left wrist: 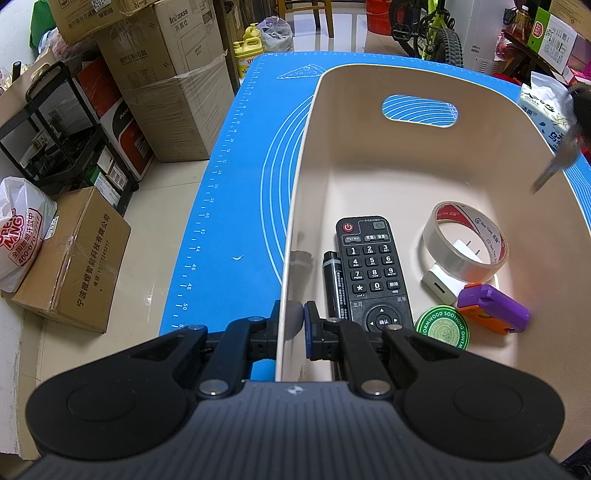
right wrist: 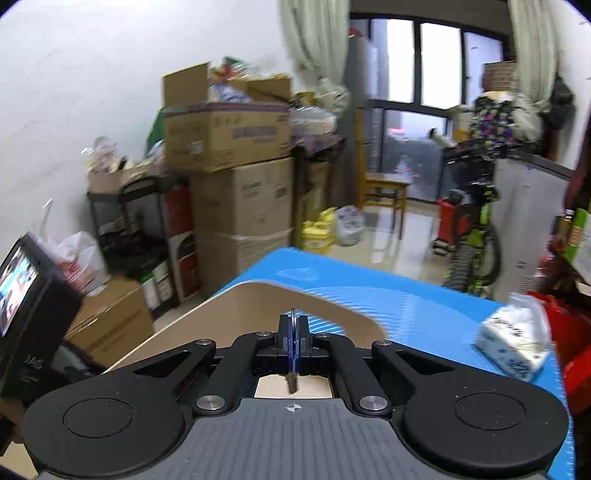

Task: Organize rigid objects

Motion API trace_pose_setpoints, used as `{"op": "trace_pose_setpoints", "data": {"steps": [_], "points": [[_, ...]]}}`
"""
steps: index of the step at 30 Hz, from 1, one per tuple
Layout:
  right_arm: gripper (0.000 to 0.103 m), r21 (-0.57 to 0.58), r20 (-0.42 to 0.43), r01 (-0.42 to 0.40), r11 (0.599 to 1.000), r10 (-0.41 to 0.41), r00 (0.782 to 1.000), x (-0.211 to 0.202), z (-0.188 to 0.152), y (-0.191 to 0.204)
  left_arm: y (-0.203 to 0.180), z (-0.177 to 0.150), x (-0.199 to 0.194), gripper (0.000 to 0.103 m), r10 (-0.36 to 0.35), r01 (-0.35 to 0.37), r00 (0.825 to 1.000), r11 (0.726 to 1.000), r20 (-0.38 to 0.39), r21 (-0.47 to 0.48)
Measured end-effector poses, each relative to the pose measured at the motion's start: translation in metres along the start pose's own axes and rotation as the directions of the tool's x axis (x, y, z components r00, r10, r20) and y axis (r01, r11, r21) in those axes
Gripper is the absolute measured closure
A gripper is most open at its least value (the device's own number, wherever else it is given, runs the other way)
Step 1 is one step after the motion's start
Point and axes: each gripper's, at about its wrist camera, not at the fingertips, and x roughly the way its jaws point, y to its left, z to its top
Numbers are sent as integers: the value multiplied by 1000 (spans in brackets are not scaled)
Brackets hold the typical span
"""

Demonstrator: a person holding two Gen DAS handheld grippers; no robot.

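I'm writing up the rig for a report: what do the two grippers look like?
Both match: the left gripper and right gripper have glossy black linkage arms with silver rivets, round black side discs, blue finger pads, and a ribbed grey body bearing a small crosshair mark. No cables or sleeves show.

My matt black plastic left tool (left wrist: 293, 325) meets the smooth, glossy cream plastic bin (left wrist: 369, 177); inside lie shiny clear tape (left wrist: 464, 240) and a matt, rubber-keyed remote (left wrist: 371, 273).

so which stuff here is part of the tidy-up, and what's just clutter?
Job: bin, remote, tape, charger, marker, tin, purple-orange gadget, key in right claw, left claw on bin wall.
Clutter: tissue pack, boxes, bike.
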Motion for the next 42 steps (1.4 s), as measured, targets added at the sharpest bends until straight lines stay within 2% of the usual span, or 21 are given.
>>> {"op": "trace_pose_setpoints", "data": {"steps": [5, 11, 18, 22, 28, 30, 31, 32, 34, 36, 38, 42], "points": [[90, -14, -127, -27, 1000, 25, 992, 32, -14, 19, -1, 0, 0, 91, -1, 1, 1000, 1000, 0, -1], [90, -39, -274, -25, 999, 14, 962, 54, -36, 31, -2, 0, 1, 91, -3, 3, 1000, 1000, 0, -2], [87, 7, -289, -11, 1000, 13, 957, 54, -34, 27, -3, 0, 1, 91, -1, 1, 1000, 1000, 0, -4], [53, 36, -258, 9, 999, 1, 966, 45, -33, 20, -3, 0, 1, 91, 4, -4, 1000, 1000, 0, -4], [37, 74, -222, 50, 996, -33, 975, 29, -28, 9, -1, 0, -3, 88, 9, -9, 1000, 1000, 8, -15], [34, 93, -210, 64, 994, -44, 977, 20, -26, 5, 0, 0, -6, 86, 10, -9, 1000, 1000, 17, -25], [32, 100, -205, 72, 992, -50, 977, 15, -26, 3, 0, 0, -9, 78, 21, -20, 999, 999, 25, -25], [30, 106, -199, 80, 991, -58, 978, 9, -26, 1, 0, -2, -12, 62, 50, -49, 998, 999, 35, -23], [24, 114, -185, 94, 989, -72, 980, -3, -26, -1, 1, -4, -17, 48, 82, -81, 995, 996, 50, -23], [23, 120, -179, 104, 987, -81, 980, -14, -27, -2, 3, -6, -25, 44, 93, -91, 994, 995, 65, -31], [20, 131, -179, 111, 985, -86, 980, -24, -27, -2, 5, -7, -34, 33, 110, -107, 990, 994, 84, -34], [16, 165, -172, 117, 979, -89, 981, -48, -30, -4, 4, -11, -59, 27, 116, -112, 985, 993, 131, -39]]}}
